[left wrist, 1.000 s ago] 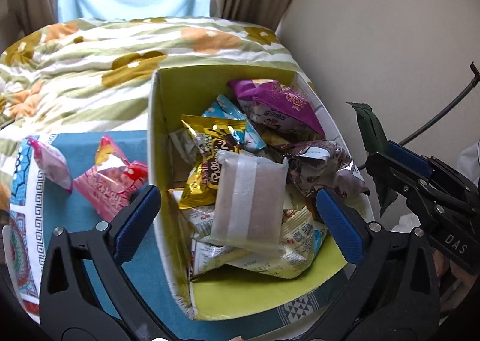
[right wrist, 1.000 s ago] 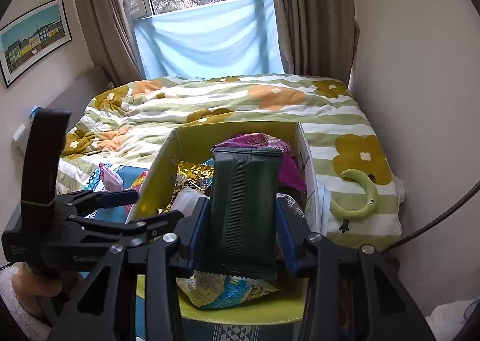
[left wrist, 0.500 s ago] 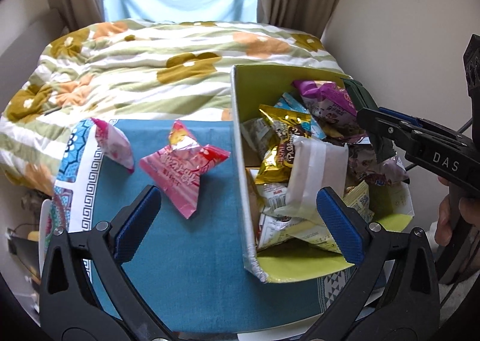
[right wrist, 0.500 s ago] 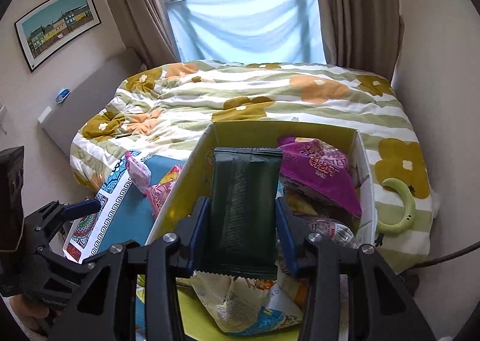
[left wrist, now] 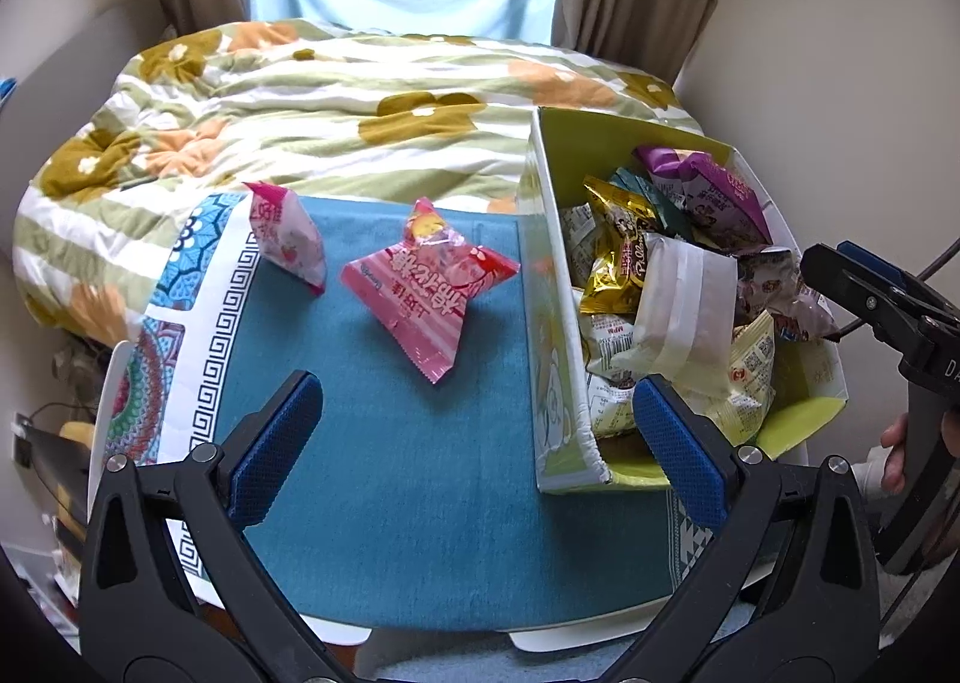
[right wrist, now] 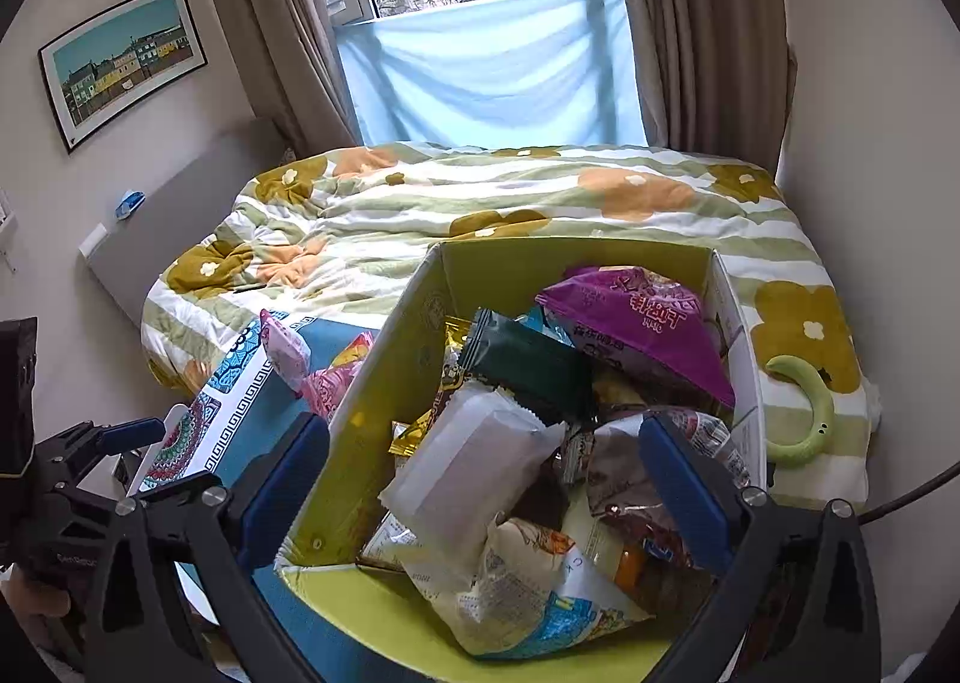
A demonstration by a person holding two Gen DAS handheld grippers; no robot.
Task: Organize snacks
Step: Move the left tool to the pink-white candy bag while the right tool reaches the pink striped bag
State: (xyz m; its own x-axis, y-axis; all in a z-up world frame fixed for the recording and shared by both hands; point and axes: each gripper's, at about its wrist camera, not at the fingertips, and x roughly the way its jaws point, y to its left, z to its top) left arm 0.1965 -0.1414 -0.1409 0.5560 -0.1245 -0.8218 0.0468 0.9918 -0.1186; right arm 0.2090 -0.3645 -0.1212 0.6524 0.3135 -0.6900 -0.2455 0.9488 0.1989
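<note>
The right gripper (right wrist: 501, 479) is seen above the yellow-green box (right wrist: 384, 383) with its jaws opening wide; nothing is pinched between the blue pads, and the dark green packet (right wrist: 528, 365) lies on the heap of snacks inside the box, just beside a purple bag (right wrist: 636, 323) printed with pink script that is too distorted to be read. A pale translucent packet (right wrist: 474, 461) is lying on top of the pile, nearer the camera. The left gripper (left wrist: 474, 443) is held spread over the teal cloth (left wrist: 420, 473), and nothing is gripped between its pads.

On the cloth two pink packets are left outside the box: a star-shaped pink bag (left wrist: 429, 287) carrying red Chinese characters, seen upside down, and a smaller pink sachet (left wrist: 288, 239) standing near the patterned border. Inside the box, "Pillow" can be partly made out on a gold wrapper (left wrist: 618, 257), and "DA" is shown on the right tool's black body at the picture's edge.

The box's white outer wall (left wrist: 555, 359) is stood along the right side of the cloth, its near corner crumpled. A broad bare stretch of cloth is left between the pink bag and the left gripper. Behind the table, a flowered quilt (left wrist: 360, 101) is spread up to the curtains.
</note>
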